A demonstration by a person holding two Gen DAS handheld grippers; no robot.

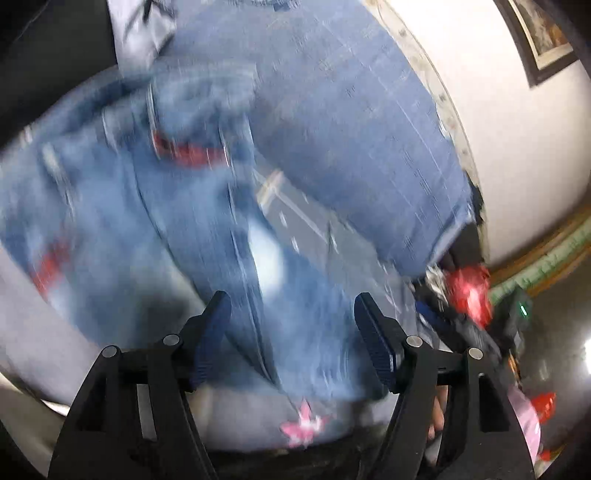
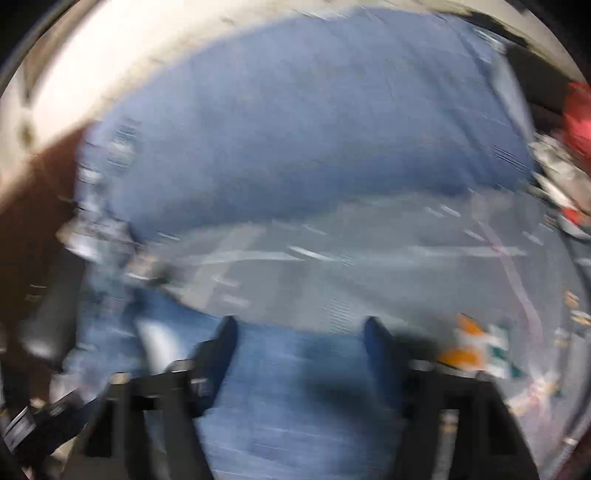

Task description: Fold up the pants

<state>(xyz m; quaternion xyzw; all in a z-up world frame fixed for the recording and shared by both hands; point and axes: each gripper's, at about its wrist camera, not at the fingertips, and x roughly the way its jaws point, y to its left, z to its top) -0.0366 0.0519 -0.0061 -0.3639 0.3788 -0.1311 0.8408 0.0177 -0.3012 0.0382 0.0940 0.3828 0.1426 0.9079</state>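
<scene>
Hovering: left gripper [image 1: 291, 306] hangs above a pair of blue jeans [image 1: 207, 229], its dark blue pads [image 1: 376, 339] standing well apart with nothing caught between them.
Right gripper [image 2: 301, 325]: released too, jaws spread wide over blue denim, no cloth pinched between the fingers.
Jeans: spread across a grey bedsheet [image 1: 314, 218] that fills most of both views; in the left wrist view the distressed legs run up from the gripper, with red patches [image 1: 188, 151] showing through ripped spots and a pale worn area just ahead of the fingers.
Second denim layer: a darker, plainer stretch of blue cloth [image 2: 295, 122] lies farther away, beyond a bare strip of sheet; whether it belongs to the same garment cannot be told through the blur.
Sheet: grey with thin pale lines; a pink flower print [image 1: 304, 424] shows near the bottom edge, between the left gripper's arms.
Surroundings: a white wall [image 1: 517, 147] curves along the right of the left wrist view, a framed picture [image 1: 539, 33] in the upper corner; a red object [image 1: 469, 291] sits at the jeans' far edge.
Sharpness: both views heavily smeared, fine detail lost.
</scene>
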